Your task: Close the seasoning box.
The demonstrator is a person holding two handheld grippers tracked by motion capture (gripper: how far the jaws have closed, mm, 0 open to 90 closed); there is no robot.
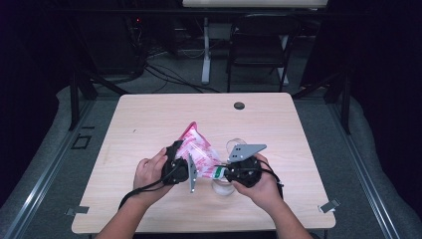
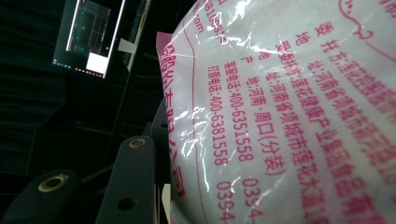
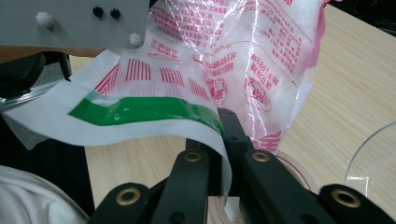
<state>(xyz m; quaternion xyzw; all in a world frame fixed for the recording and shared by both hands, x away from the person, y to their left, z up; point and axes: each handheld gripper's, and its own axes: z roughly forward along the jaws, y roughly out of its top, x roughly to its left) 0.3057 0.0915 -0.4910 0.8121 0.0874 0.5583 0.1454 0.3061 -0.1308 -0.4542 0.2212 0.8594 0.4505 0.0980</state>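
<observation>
Bag [image 1: 198,149]: clear crinkled plastic, pink-red print, white granules inside, a green-striped white flap. It is held above the surface's [image 1: 149,119] centre; left claw [image 1: 185,168] clamps its nine-o'clock side, right claw [image 3: 223,140] pinches the flap at three o'clock.

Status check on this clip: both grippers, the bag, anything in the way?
Left gripper clamped on the bag body. Right gripper fingers shut on its green-striped edge. Bag held up over the table. Clear cup close behind; nothing blocking.

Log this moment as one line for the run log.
left gripper: shut on bag | right gripper: shut on bag's green-striped edge | clear cup: on table, behind right gripper
</observation>
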